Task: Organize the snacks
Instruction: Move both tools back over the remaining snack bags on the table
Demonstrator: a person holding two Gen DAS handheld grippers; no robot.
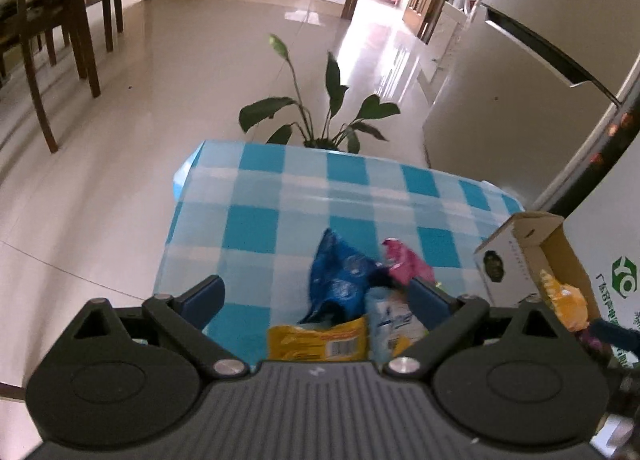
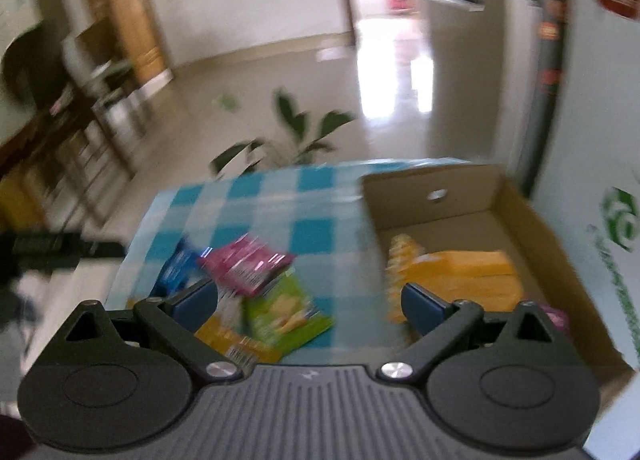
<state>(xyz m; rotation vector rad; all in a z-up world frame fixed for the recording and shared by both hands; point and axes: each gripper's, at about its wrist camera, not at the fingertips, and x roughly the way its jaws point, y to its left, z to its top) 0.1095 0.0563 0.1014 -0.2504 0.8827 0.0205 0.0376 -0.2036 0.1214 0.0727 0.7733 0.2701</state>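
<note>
On the blue-and-white checked tablecloth [image 1: 256,227] my left gripper [image 1: 316,296] hung with jaws spread wide, pinching nothing, above a heap of loose snacks: a crinkled blue foil packet [image 1: 340,280], a pink packet [image 2: 248,264] and a green chip bag [image 2: 286,314]. My right gripper [image 2: 310,300] was likewise spread and empty. Rightmost stood the open brown cardboard box [image 2: 516,211], yellow packets [image 2: 464,276] already inside. Overlapping slippery wrappers could let me snag two or drag the pile off the edge
</note>
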